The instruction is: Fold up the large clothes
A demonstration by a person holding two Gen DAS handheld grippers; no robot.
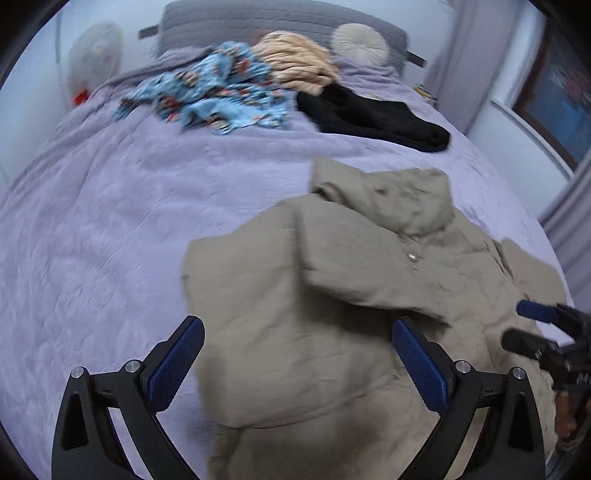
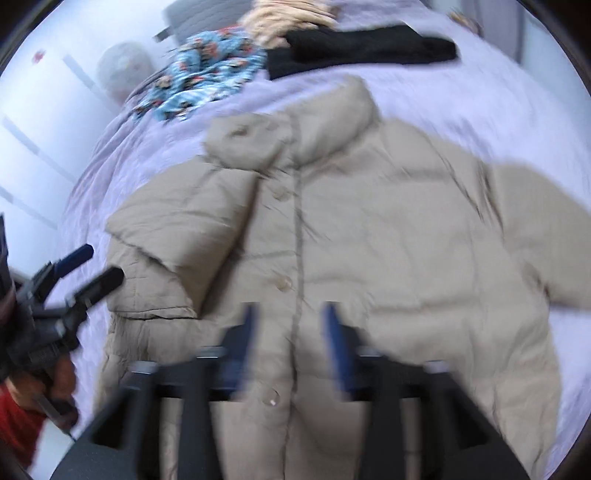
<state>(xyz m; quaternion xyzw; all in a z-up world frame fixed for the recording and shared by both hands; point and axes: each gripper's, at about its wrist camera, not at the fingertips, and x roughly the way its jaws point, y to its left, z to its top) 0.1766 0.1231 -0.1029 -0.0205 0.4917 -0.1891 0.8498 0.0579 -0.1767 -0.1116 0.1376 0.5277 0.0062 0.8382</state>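
A beige padded jacket (image 1: 332, 314) lies front up on the lilac bedspread (image 1: 110, 221), collar toward the headboard. Its left sleeve is folded across the chest; the other sleeve (image 2: 535, 229) spreads out to the right. My left gripper (image 1: 295, 332) is open and empty, hovering over the jacket's left side. It also shows at the left edge of the right wrist view (image 2: 99, 269). My right gripper (image 2: 290, 314) is open and empty above the button line, blurred by motion. It also shows at the right edge of the left wrist view (image 1: 524, 325).
A blue patterned garment (image 1: 214, 96), a cream knitted item (image 1: 295, 62) and a black garment (image 1: 369, 114) lie near the grey headboard (image 1: 258, 22). A round cushion (image 1: 360, 44) leans there. A white fan (image 1: 94, 55) stands left of the bed; curtains (image 1: 576, 221) hang on the right.
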